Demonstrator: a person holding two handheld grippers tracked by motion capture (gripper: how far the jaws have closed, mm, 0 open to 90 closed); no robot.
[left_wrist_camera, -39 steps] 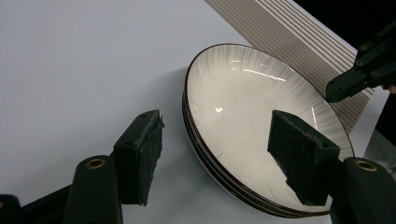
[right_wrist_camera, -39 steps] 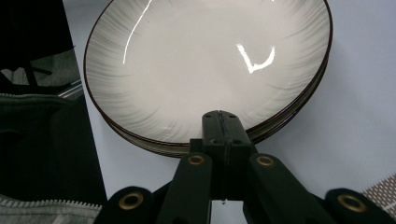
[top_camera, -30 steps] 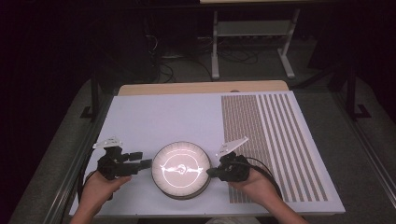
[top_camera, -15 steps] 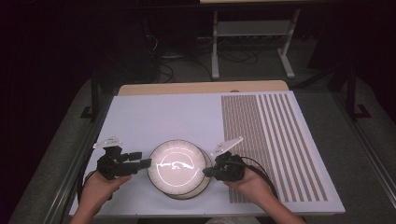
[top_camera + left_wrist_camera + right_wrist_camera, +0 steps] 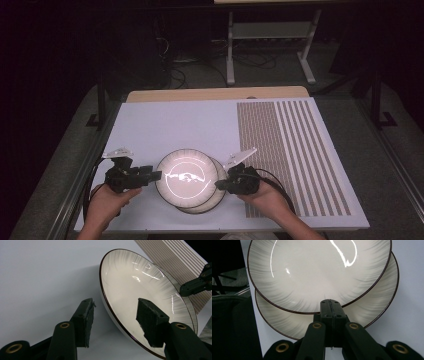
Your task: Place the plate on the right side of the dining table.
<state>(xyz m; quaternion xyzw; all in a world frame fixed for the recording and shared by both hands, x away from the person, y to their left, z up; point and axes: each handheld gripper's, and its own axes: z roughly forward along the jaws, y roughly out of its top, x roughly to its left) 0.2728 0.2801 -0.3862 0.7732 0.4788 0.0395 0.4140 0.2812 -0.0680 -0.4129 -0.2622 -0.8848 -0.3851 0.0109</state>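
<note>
Two plates, upper plate (image 5: 185,177) over lower plate (image 5: 372,307); right tongs (image 5: 331,305) clamp upper rim, left tongs (image 5: 117,320) closing astride it.

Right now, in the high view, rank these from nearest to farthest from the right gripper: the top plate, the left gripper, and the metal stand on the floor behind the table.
1. top plate: directly left of the right gripper, at its jaws.
2. left gripper: across the plates, at their left edge.
3. metal stand: far off, on the floor beyond the table's far edge.
</note>
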